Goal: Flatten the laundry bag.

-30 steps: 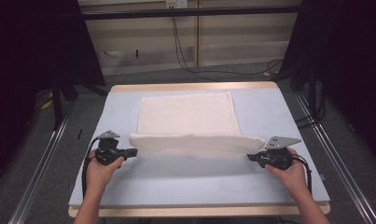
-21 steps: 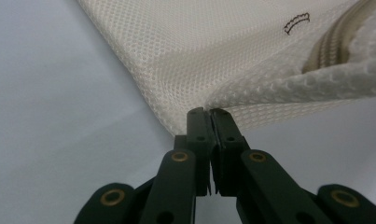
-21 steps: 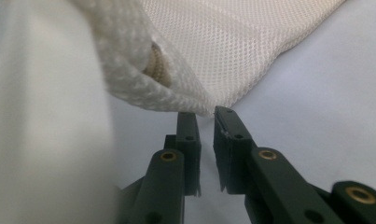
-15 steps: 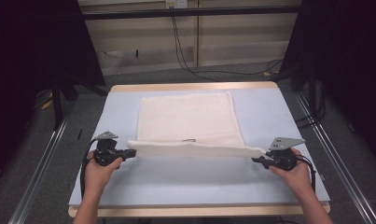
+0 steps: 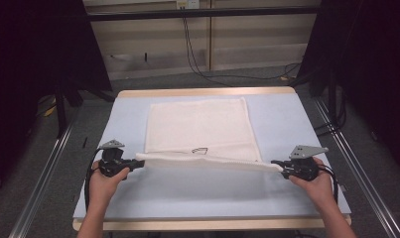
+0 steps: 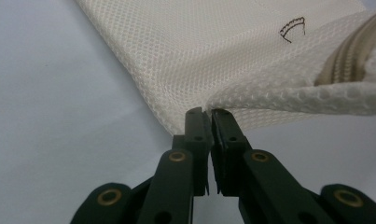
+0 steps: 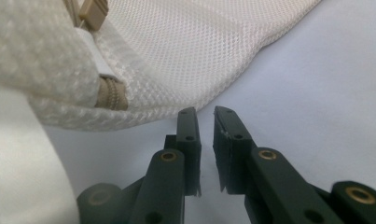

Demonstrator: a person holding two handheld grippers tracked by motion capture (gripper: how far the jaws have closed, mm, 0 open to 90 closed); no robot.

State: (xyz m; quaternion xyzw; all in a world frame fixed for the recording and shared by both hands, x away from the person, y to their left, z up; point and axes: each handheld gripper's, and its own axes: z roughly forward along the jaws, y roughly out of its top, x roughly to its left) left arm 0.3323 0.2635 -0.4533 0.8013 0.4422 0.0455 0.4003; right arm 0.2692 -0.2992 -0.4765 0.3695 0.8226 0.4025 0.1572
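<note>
White mesh laundry bag [image 5: 197, 130] lies on our table [image 5: 306, 124]; hands level, our left tool [image 6: 207, 111] pinches its corner, right tool [image 7: 205, 112] slightly parted, empty.

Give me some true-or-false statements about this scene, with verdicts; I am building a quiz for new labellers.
1. The white mesh bag lies on a light blue table. True.
2. The bag's zipper is black. False: it is beige.
3. The right claw has its jaws slightly apart with nothing between them. True.
4. The bag's near edge lies flat and unfolded. False: it is turned over into a raised fold that runs from the left claw across to the right claw.
5. A small dark mark shows on the mesh. True.
</note>
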